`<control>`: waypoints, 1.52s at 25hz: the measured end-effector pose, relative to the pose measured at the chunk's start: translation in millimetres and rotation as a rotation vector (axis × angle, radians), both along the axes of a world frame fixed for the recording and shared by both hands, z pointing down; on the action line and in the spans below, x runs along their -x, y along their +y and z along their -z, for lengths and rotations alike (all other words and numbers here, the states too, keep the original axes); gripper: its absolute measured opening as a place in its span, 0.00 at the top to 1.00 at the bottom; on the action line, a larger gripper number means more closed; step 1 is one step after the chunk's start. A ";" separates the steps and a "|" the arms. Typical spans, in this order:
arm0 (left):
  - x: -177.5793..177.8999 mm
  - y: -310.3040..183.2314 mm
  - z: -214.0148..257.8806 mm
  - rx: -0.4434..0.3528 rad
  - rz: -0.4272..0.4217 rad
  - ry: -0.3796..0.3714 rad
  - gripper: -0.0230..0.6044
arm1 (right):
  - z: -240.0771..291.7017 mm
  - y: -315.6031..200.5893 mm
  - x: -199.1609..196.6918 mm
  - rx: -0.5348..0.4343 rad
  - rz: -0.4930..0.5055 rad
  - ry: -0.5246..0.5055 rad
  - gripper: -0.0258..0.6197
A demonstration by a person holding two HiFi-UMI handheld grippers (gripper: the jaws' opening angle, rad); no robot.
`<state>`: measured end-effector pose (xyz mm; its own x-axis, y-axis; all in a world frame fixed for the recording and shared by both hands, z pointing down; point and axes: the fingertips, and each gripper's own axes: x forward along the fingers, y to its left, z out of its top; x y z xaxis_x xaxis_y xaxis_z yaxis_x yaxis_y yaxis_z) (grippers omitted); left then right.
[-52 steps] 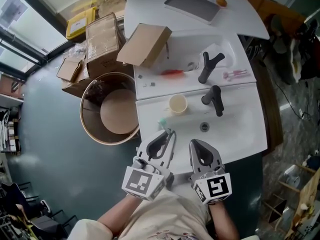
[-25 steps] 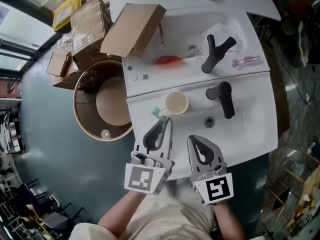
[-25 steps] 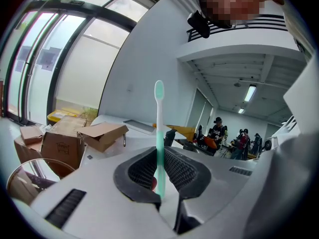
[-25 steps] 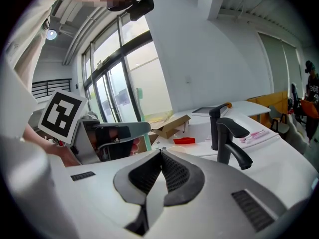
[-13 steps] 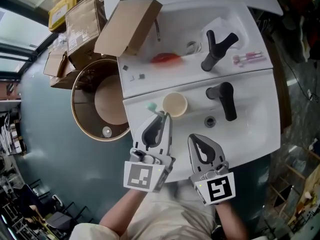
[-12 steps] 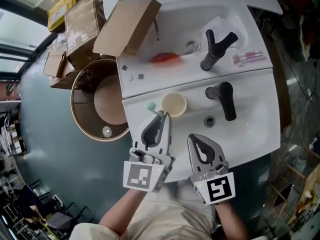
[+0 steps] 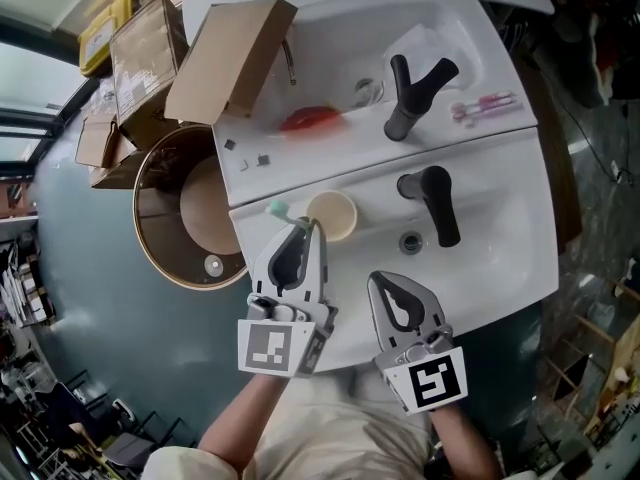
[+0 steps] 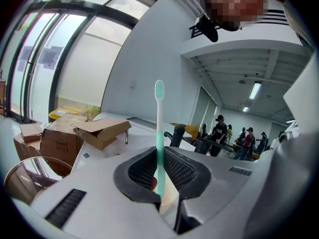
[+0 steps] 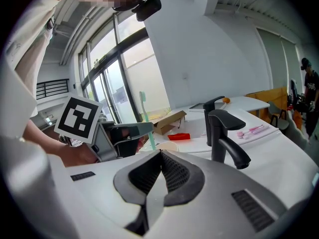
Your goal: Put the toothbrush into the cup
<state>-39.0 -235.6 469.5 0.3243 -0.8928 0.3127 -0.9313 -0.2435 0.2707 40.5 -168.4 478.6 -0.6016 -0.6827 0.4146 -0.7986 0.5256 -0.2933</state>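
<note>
Washbasin ledge [image 7: 480,253] is narrow: with your left tongs [image 7: 303,230] pinching the toothbrush [image 8: 159,128] and right tongs [image 7: 385,284] pressed together, you could topple the cup [image 7: 332,215].

On the white surface [image 7: 500,248] stand a forked black faucet [image 7: 410,93] and a second black faucet [image 7: 432,200], with a drain [image 7: 410,241] beside it. An open cardboard box [image 7: 232,58] overhangs the surface's edge, and a round bin [image 7: 158,213] stands alongside.

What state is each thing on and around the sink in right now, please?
cup: upright, empty
toothbrush: upright, head up, not yet in the cup
left gripper: shut on the toothbrush
right gripper: shut, empty
cardboard box: open, flap raised
bin: open-topped
</note>
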 end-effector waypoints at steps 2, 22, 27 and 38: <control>-1.1 -1.4 -5.4 0.002 -0.001 -0.011 0.88 | -1.3 -2.1 -1.7 0.003 -0.003 0.003 0.94; -6.3 19.6 -36.6 0.084 -0.037 -0.098 0.87 | -6.7 7.7 7.9 0.036 0.034 0.020 0.94; -10.5 22.8 -39.9 0.088 -0.045 -0.110 0.86 | -4.9 8.3 5.8 0.022 0.009 0.000 0.93; -12.0 34.5 -40.8 0.098 -0.057 -0.130 0.80 | -4.1 16.3 2.4 0.031 0.030 0.013 0.94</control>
